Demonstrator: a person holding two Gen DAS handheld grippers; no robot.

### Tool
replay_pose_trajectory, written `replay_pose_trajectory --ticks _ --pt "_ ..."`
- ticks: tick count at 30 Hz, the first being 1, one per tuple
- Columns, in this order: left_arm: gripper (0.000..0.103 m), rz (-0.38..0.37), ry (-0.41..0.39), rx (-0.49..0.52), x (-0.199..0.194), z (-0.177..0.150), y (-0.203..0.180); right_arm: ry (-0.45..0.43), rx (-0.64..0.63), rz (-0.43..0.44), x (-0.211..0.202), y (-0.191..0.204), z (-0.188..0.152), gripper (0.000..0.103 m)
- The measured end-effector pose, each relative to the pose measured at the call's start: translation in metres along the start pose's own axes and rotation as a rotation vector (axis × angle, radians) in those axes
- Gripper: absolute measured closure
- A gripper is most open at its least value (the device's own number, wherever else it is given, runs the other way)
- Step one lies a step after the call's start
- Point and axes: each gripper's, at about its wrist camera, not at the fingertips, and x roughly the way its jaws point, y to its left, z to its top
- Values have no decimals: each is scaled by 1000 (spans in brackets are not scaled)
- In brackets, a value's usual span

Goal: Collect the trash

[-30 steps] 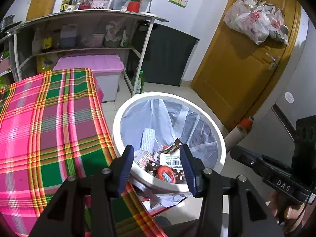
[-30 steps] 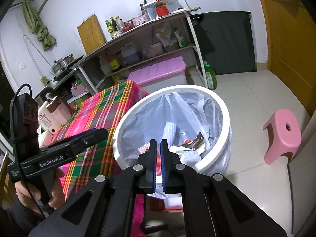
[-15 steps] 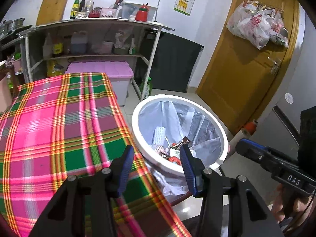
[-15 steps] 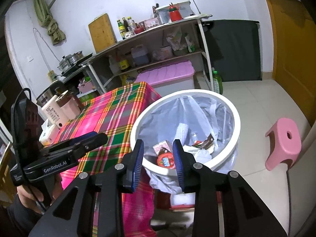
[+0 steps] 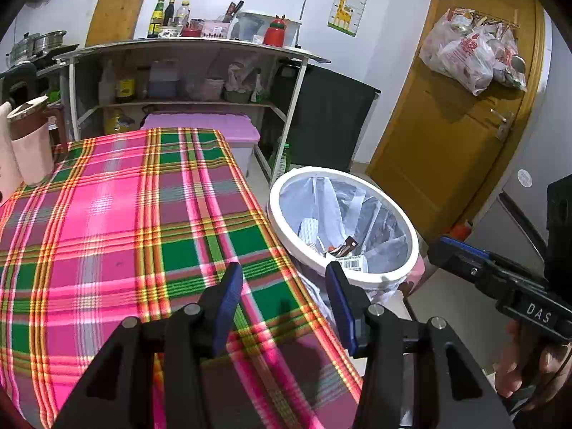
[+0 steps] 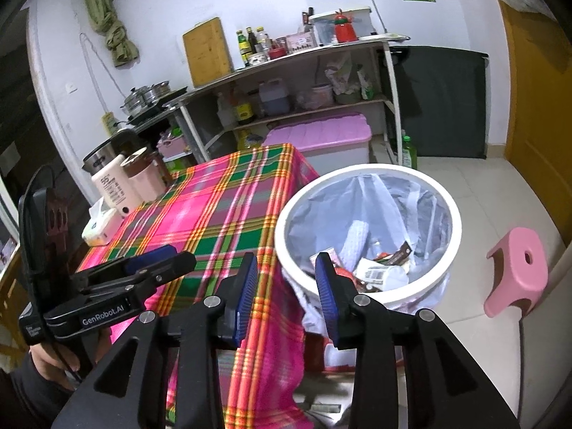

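I hold a gripper in each hand above the corner of a table covered with a pink and green plaid cloth [image 5: 118, 221]. My left gripper [image 5: 282, 279] has its jaws wide apart with nothing between them, hovering over the cloth near the table's edge. My right gripper [image 6: 286, 268] is opening its jaws, and nothing is between them either; it points down toward the table corner and the bin beside it.

The bin [image 6: 368, 175] is white and round, lined with a pale plastic bag, and stands on the floor just beside the table, probably so that trash can drop straight in. The trash [image 6: 375, 268] lies inside it: wrappers, a crumpled white piece with a barcode, something red.

The cloth I can see is bare of litter. At its far end stand a mug [image 6: 143, 175] and a tissue box [image 6: 102, 223], which look like things to keep. A pink stool [image 6: 518, 271] sits on the floor beyond the bin.
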Motion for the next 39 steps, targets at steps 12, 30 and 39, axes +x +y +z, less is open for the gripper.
replay_pose_trajectory --ticks 12,30,39 --pt "53 40 -20 -9 -19 -18 4 3 -37 -12 -4 19 -17 67" --pt "53 104 -47 5 -32 -37 -1 -12 -99 -51 -10 37 -32 67" --pt "53 109 -44 9 -34 -39 -3 -10 -96 -54 -11 36 -36 67"
